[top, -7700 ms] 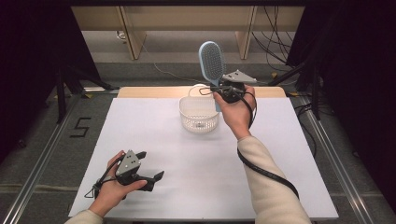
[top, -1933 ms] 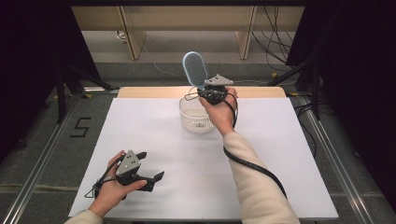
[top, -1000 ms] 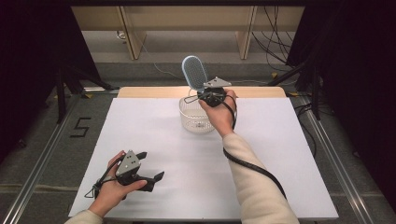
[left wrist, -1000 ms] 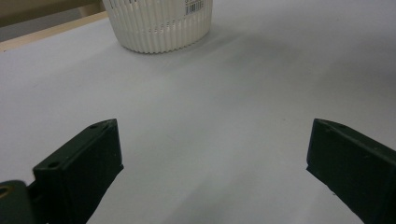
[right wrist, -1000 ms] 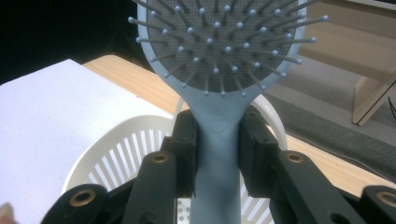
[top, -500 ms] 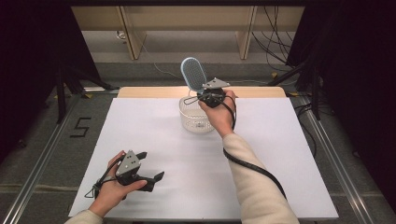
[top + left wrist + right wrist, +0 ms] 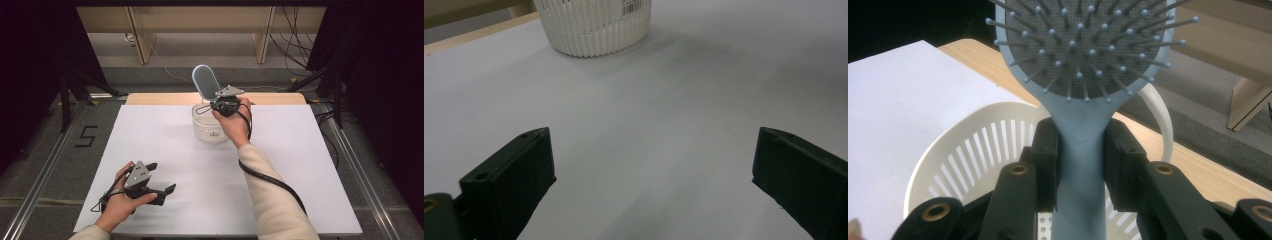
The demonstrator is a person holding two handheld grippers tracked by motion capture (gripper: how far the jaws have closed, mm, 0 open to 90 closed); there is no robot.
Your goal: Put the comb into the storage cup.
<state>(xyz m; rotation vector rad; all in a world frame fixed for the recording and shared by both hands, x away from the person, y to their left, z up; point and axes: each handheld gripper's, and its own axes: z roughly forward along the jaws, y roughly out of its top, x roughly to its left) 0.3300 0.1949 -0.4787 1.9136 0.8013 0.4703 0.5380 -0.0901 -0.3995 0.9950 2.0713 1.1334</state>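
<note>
We hold the pale blue hairbrush (image 7: 1083, 75) by its handle in the right claw (image 7: 1080, 165), both pads pressed flat against the handle's sides, with the bristled head standing up above the white slatted basket (image 7: 210, 131) at the far middle of the bench (image 7: 300, 165). The grip sits low on a smooth, tapering handle while the wide head rides high, so we judge the brush could pivot or slide between the pads if we tilt it quickly. If we lower it off-centre, the handle end may strike the basket's rim, and so light a basket, with its thin loop handle (image 7: 1160, 117), could tip or skid toward the bench's far wooden edge. The left claw (image 7: 160, 180) rests near the bench's front edge, jaws wide apart and empty, well apart from the basket, so nothing steadies it
</note>
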